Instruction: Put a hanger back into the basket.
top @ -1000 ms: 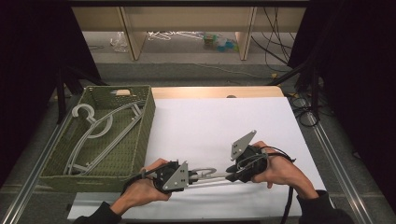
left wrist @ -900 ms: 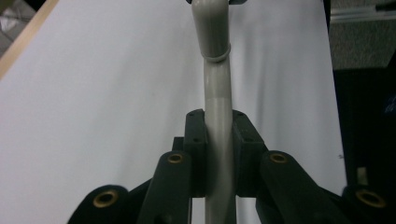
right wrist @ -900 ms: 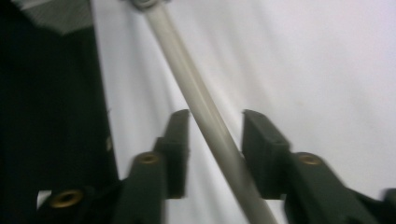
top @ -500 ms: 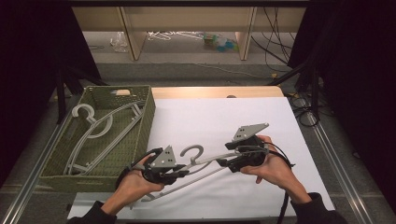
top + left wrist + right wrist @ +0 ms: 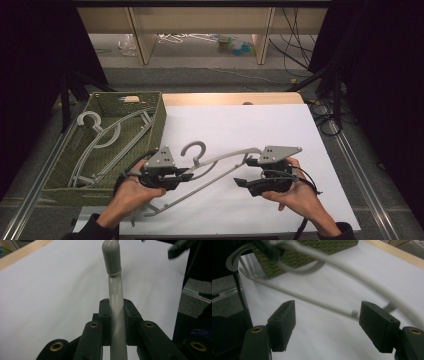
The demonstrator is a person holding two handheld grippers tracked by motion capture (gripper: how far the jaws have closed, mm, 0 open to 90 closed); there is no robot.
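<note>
Right gripper (image 5: pixel 245 181) released hanger (image 5: pixel 220 165); hook up, long axis left-right.

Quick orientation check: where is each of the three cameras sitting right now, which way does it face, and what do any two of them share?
High view: above the person's side, looking forward and down at the table, green basket, both hands.
Left gripper view: rides the left gripper, looking along jaws shut on the grey hanger.
Right gripper view: rides the right gripper, jaws open, facing the basket.
Shared: all three show the hanger.
</note>
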